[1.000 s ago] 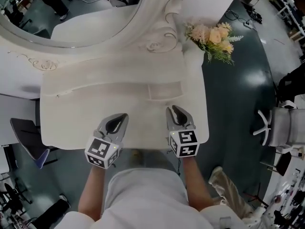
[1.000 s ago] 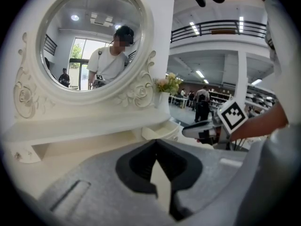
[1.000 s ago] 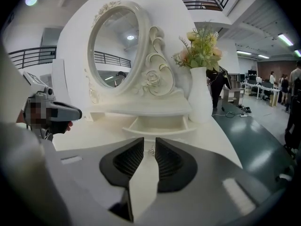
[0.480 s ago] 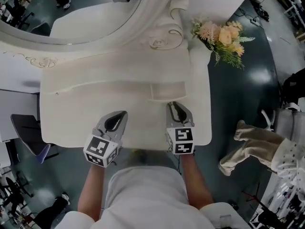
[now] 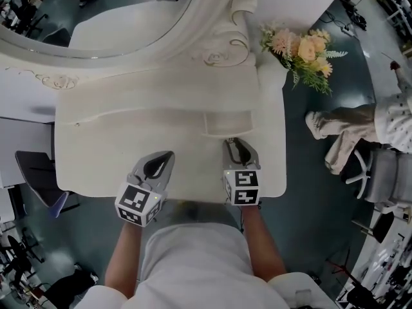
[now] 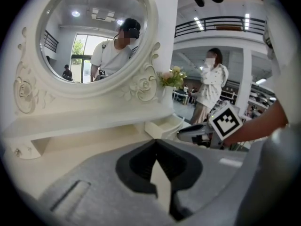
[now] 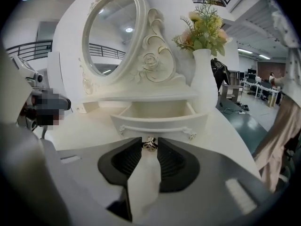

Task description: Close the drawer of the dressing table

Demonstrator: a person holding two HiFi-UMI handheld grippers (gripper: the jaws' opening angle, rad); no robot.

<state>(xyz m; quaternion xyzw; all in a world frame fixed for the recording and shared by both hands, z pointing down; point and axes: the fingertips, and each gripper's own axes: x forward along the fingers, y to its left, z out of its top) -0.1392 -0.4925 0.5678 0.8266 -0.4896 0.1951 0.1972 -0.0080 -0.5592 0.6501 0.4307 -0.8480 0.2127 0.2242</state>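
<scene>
The white dressing table (image 5: 96, 166) has a small drawer (image 5: 226, 122) pulled out at its right, under the mirror shelf. In the right gripper view the drawer (image 7: 160, 121) stands open and looks empty, its small metal knob (image 7: 150, 144) sitting between my right gripper's (image 7: 150, 141) jaw tips, which are closed in on it. From above, the right gripper (image 5: 232, 142) touches the drawer front. My left gripper (image 5: 167, 155) rests over the tabletop to the left, shut with nothing in it; its tips (image 6: 155, 141) meet.
A white vase of flowers (image 5: 302, 47) stands at the table's back right corner, beside the oval mirror (image 5: 96, 18). A person's legs (image 5: 351, 127) pass on the floor to the right, near a grey chair (image 5: 386, 176). A dark chair (image 5: 38, 179) sits left.
My right gripper has edged forward up to the drawer front and narrowed onto the knob. The left gripper has stayed put. A person has walked in on the right.
</scene>
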